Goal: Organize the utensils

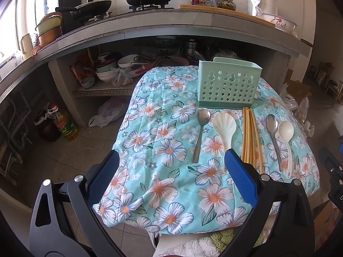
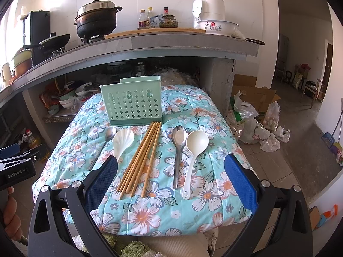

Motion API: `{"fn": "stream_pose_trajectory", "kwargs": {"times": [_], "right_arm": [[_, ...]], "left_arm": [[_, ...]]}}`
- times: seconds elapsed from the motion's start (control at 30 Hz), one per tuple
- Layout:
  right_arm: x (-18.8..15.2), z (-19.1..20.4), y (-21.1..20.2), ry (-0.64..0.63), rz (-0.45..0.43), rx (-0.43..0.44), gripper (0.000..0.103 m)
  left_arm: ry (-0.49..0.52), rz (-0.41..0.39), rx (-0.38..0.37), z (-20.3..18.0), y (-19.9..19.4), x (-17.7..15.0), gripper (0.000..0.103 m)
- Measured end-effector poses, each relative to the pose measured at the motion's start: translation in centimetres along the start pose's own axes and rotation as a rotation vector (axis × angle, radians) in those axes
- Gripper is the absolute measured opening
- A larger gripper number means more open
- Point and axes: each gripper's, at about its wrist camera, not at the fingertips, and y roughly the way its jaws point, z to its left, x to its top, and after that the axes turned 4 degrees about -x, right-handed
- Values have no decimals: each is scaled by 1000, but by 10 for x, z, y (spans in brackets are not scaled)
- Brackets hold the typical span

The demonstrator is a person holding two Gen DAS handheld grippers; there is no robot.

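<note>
A mint-green utensil holder [image 1: 228, 86] [image 2: 133, 101] with star holes stands at the far side of the floral cloth [image 1: 171, 150] [image 2: 171, 203]. In front of it lie, left to right, a steel spoon [image 1: 200, 132] [image 2: 106, 139], a white shell-shaped spoon [image 1: 225, 130] [image 2: 122, 142], a bundle of bamboo chopsticks [image 1: 249, 137] [image 2: 142, 160], a second steel spoon [image 1: 273, 132] [image 2: 178, 150] and a white ladle spoon [image 1: 286, 141] [image 2: 194, 154]. My left gripper [image 1: 171, 160] hovers open near the cloth's front left. My right gripper [image 2: 171, 165] hovers open over the front, empty.
A concrete kitchen counter [image 1: 171, 21] [image 2: 182, 40] with pots, bottles and a bowl runs behind the table. Shelves under it hold dishes. An oil bottle [image 1: 65, 125] stands on the floor at left; plastic bags and a cardboard box [image 2: 255, 107] lie at right.
</note>
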Motion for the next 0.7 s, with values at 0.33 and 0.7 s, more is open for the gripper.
{"fn": "stream_pose_trajectory", "kwargs": {"times": [0.33, 0.7], "right_arm": [[-1, 0, 1, -1, 3, -2, 97], [-7, -3, 25, -36, 10, -25, 97]], "left_arm": [[-3, 27, 7, -1, 11, -2, 95], [39, 81, -5, -4, 43, 1, 95]]}}
